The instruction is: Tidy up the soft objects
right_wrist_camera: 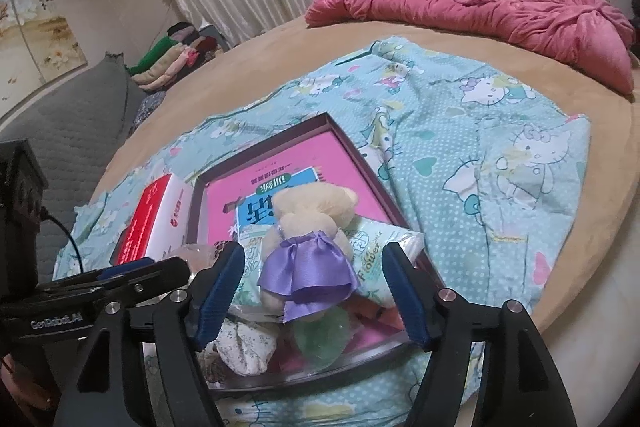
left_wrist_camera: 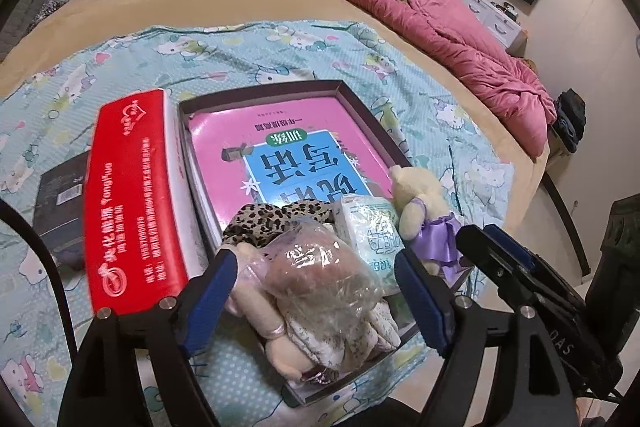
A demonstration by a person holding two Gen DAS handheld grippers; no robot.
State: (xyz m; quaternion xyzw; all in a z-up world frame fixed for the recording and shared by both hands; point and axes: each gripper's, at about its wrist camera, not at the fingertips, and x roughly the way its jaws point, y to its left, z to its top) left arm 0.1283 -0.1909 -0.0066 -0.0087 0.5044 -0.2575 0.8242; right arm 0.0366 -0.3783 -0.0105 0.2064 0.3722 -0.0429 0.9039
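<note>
**Both grippers open over a crowded box**

Left gripper [left_wrist_camera: 316,291] fingers spread around the bagged plush [left_wrist_camera: 320,275]; right gripper [right_wrist_camera: 314,291] fingers spread around the teddy bear [right_wrist_camera: 308,247], pinching nothing. All inside the box [left_wrist_camera: 360,107], near end.

Risk: slick bag slips; closing fingers snag the neighbouring tissue pack [left_wrist_camera: 370,227].

Count: one box, one pink book [left_wrist_camera: 256,131], one bear, one bagged plush, one leopard-print fabric [left_wrist_camera: 264,219]; one red carton [left_wrist_camera: 132,203] left of the box.
</note>
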